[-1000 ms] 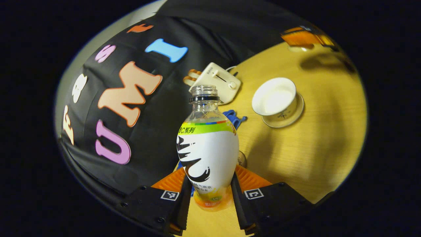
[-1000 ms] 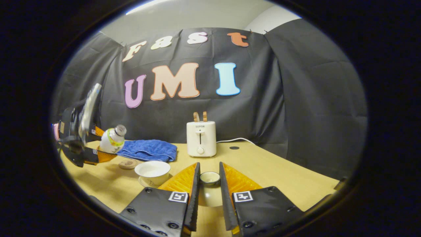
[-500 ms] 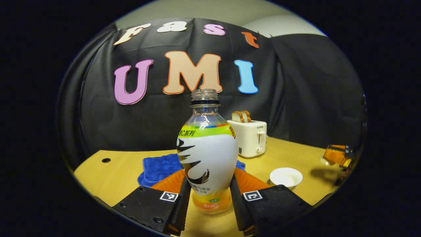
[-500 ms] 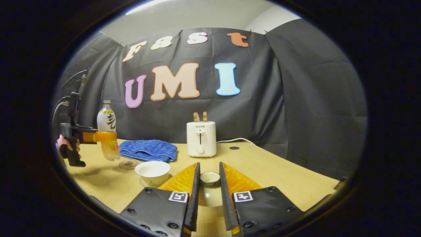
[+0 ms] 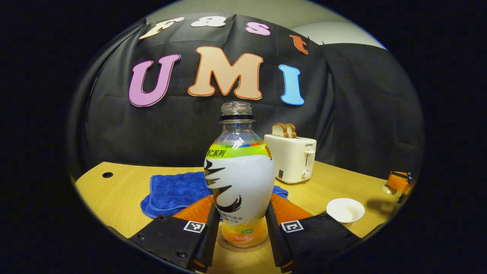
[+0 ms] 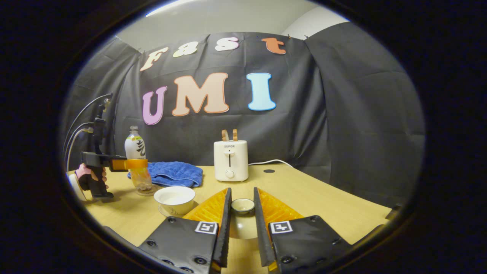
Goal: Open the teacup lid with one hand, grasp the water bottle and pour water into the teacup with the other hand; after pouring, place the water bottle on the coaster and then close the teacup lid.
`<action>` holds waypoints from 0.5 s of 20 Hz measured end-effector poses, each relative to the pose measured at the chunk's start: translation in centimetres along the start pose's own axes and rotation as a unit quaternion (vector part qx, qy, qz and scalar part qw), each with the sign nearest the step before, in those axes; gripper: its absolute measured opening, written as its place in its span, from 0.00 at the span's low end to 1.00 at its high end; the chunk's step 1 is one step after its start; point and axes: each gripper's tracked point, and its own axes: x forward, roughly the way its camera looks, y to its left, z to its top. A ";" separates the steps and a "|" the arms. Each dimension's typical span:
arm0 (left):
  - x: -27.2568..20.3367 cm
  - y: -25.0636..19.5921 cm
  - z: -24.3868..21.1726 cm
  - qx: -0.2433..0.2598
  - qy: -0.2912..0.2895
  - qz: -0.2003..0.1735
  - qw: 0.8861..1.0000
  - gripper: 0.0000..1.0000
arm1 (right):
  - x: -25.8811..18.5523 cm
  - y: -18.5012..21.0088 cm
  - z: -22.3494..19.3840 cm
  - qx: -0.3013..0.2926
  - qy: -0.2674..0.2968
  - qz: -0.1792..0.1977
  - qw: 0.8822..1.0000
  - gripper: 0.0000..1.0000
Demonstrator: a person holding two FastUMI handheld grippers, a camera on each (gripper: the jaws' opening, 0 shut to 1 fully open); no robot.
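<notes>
- Two grippers are engaged. Nearest, the left gripper [image 5: 240, 232] pinches the water bottle [image 5: 239, 179] low on its body, one finger pressed to each flank; the bottle stands upright between the jaws, capless, its base on or just above the coaster [image 6: 146, 190], a thin round disc showing beneath it.
- The right gripper [image 6: 242, 228] pinches the teacup lid [image 6: 242, 206] between its jaws, a small glazed dome with a ringed knob, held above the table [image 6: 323, 205].
- Step in hand, as judged: seating the bottle on the coaster. It is done well by keeping the bottle vertical, lowering until the base sits flat and centred, then spreading the jaws evenly so neither finger drags the smooth plastic sideways.
- Just right of the left jaws lies the open teacup [image 5: 345, 210], a white rounded porcelain bowl on a saucer; its contents cannot be told.
- Beyond the left jaws, a nubbly blue towel [image 5: 171, 192] lies folded on the pale wood-grain table.
- Farthest, a boxy cream toaster [image 5: 295, 158] holds bread slices.
</notes>
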 end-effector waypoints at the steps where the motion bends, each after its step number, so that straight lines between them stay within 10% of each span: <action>1: 0.1 0.0 -0.1 0.003 0.003 0.001 1.000 0.58 | 0.0 0.0 0.0 0.000 0.000 0.000 1.000 0.36; 10: 0.2 0.0 -0.6 0.011 0.013 0.000 1.000 0.64 | 0.1 0.0 0.0 0.000 0.000 0.002 1.000 0.37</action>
